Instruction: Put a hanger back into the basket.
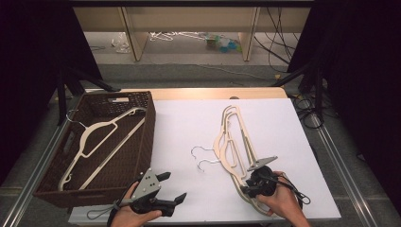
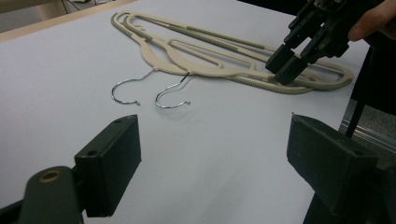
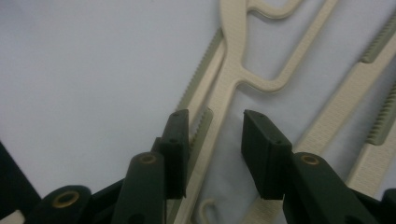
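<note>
The right hand (image 1: 283,201) covers much of the right gripper (image 1: 246,185), lowered onto two stacked hangers (image 1: 231,142) on the white table (image 1: 189,127). Up close its narrowed jaws straddle one hanger arm; contact is unclear. The left gripper (image 1: 172,187) hovers, jaws spread, holding nothing. A third hanger (image 1: 101,137) lies in the basket (image 1: 146,137).

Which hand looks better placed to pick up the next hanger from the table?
The right. Its gripper is already down on the stacked hangers, jaws straddling an arm of the top one. The left gripper hangs open over bare table, apart from them, nearer the basket.
</note>
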Tool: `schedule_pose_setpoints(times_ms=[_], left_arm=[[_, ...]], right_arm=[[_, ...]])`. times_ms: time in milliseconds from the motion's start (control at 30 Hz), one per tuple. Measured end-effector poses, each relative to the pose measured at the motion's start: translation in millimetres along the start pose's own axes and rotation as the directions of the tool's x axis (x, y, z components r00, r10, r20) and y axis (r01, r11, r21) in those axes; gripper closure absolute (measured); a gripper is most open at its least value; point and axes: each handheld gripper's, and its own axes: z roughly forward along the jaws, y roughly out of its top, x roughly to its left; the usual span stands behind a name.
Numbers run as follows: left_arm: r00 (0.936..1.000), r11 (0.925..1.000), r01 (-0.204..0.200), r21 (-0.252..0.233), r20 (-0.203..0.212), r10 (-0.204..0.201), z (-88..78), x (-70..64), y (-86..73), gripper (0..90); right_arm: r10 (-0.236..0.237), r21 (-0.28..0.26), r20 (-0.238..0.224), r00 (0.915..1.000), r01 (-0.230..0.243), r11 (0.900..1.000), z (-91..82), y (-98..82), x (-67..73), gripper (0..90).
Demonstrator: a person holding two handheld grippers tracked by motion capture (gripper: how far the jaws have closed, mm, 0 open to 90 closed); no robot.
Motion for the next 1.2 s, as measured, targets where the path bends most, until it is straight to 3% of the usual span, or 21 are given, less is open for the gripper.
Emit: schedule_pose_setpoints(times_ms=[133, 233, 333, 367, 567, 700, 833, 967, 1033, 1200], left_arm=[[1.0000, 1.0000, -0.001, 0.001, 0.005, 0.001, 0.3, -0.4, 0.1, 17.8], [1.0000, 1.0000, -0.006, 0.008, 0.005, 0.006, 0.7, 0.2, -0.1, 17.8], [0.9998, 0.9999, 0.013, 0.002, 0.018, -0.013, 3.2, -0.7, -1.5, 17.8], [0.9999, 0.9999, -0.003, 0.017, 0.012, 0.003, 2.7, -0.3, -1.3, 17.8], [0.9998, 0.9999, 0.000, 0.017, 0.018, -0.001, 3.7, -1.6, -1.3, 18.0], [0.9998, 1.0000, 0.005, 0.004, 0.018, -0.006, 2.6, -0.4, -1.2, 18.1], [1.0000, 0.9999, 0.006, 0.009, 0.008, -0.006, 1.3, 1.6, -1.5, 18.1], [0.9999, 0.9999, 0.007, 0.012, 0.009, -0.007, 2.4, 0.3, -1.7, 18.1], [0.9999, 0.9999, -0.002, 0.015, 0.012, 0.001, 2.9, 0.5, -1.8, 18.1], [0.9999, 0.9998, 0.009, 0.015, 0.011, -0.009, 3.0, 0.2, -2.9, 18.2]], right_arm=[[-0.020, 0.004, 0.069, 0.9974, 0.020, 1.000, -1.7, 1.1, -6.2, 62.8], [0.015, 0.003, 0.045, 0.9989, -0.015, 1.000, -3.3, 3.0, -13.1, 63.2], [-0.016, 0.005, 0.064, 0.9978, 0.016, 1.000, -0.1, 7.3, -13.0, 61.7], [-0.012, 0.009, 0.068, 0.9976, 0.011, 1.000, 2.2, 9.3, -12.3, 61.5], [-0.036, 0.032, 0.092, 0.9951, 0.033, 0.999, 10.7, 21.6, -12.9, 63.0], [-0.037, 0.052, 0.090, 0.9952, 0.033, 0.998, 8.8, 21.4, -12.5, 74.4], [-0.016, 0.079, 0.091, 0.9957, 0.009, 0.997, 3.2, 18.2, -18.4, 76.2], [0.019, 0.063, 0.085, 0.9962, -0.024, 0.998, 3.8, 16.5, -19.7, 74.9], [0.046, 0.061, 0.081, 0.9957, -0.051, 0.997, 4.7, 16.3, -16.8, 67.8], [0.006, 0.079, 0.116, 0.9933, -0.015, 0.997, 6.4, 17.0, -10.6, 69.3]])
